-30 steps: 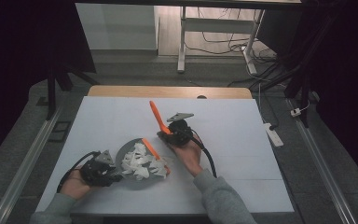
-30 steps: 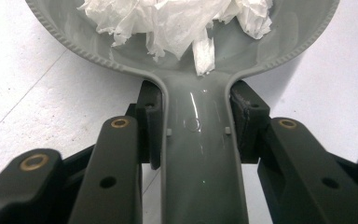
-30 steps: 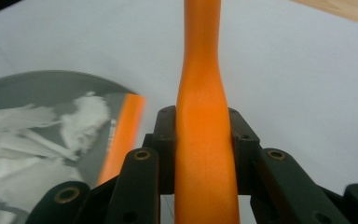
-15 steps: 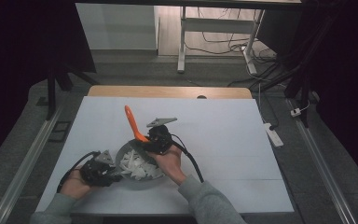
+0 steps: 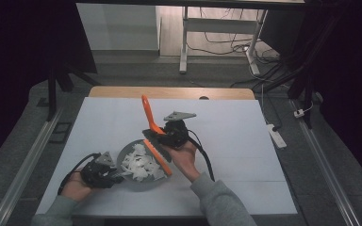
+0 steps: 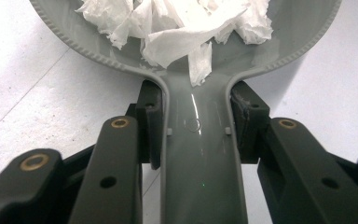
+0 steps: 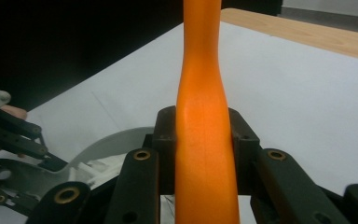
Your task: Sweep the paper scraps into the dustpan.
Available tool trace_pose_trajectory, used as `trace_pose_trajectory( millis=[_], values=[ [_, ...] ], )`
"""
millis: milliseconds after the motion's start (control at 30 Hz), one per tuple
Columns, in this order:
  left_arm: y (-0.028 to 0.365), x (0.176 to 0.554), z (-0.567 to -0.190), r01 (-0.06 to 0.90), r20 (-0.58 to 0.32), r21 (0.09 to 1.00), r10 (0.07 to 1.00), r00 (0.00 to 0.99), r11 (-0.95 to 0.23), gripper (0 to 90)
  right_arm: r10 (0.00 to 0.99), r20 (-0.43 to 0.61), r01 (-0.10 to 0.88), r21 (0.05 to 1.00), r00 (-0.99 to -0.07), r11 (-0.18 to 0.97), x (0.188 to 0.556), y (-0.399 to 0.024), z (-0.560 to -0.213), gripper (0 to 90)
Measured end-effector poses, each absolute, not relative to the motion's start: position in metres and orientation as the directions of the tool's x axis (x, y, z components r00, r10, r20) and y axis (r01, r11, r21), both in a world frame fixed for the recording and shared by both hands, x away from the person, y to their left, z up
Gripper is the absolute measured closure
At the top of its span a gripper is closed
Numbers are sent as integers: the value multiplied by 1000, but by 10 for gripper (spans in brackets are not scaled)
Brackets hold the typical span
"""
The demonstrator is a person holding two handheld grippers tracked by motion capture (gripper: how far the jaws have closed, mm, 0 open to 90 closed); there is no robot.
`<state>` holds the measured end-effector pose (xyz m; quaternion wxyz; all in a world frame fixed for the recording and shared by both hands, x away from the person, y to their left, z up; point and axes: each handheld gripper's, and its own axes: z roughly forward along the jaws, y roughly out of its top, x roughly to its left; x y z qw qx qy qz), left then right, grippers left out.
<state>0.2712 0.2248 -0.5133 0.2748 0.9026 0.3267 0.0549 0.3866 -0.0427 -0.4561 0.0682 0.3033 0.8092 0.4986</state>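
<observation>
A grey dustpan (image 5: 124, 154) lies on the white table at the front left, with torn white paper scraps (image 5: 140, 165) in it. My left gripper (image 5: 109, 175) is shut on its handle (image 6: 200, 154), one pad (image 6: 150, 116) pressed on each side; the paper scraps (image 6: 177, 23) pile up just beyond. My right gripper (image 5: 164, 134) is shut on an orange brush (image 5: 147, 113). The brush's handle (image 7: 205, 116) rises between the jaws, and its lower end (image 5: 158, 159) slants down over the pan's right rim. In the right gripper view, the dustpan (image 7: 116, 140) and left gripper (image 7: 9, 140) sit lower left.
The white table top (image 5: 235, 141) stretches to the right and back, ending at a wooden edge (image 5: 169, 92). A white power strip (image 5: 274, 134) lies on the floor just off the right side. Desk legs and cables stand beyond the table.
My right hand carried the orange brush left to the dustpan, then drew slightly back up and right. The left hand and the dustpan stayed put.
</observation>
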Motion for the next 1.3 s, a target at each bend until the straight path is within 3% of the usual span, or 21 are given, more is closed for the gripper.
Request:
trace_pose_trajectory(
  millis=[433, 1300],
  values=[
    [229, 269, -511, 550, -59, 587, 646, 761, -594, 620, 608, 184, 430, 855, -773, 289, 391, -77, -453, 703],
    [240, 268, -504, 598, -104, 643, 719, 687, -479, 620, 640, 193, 446, 857, -743, 259, 384, -130, -448, 703]
  ],
)
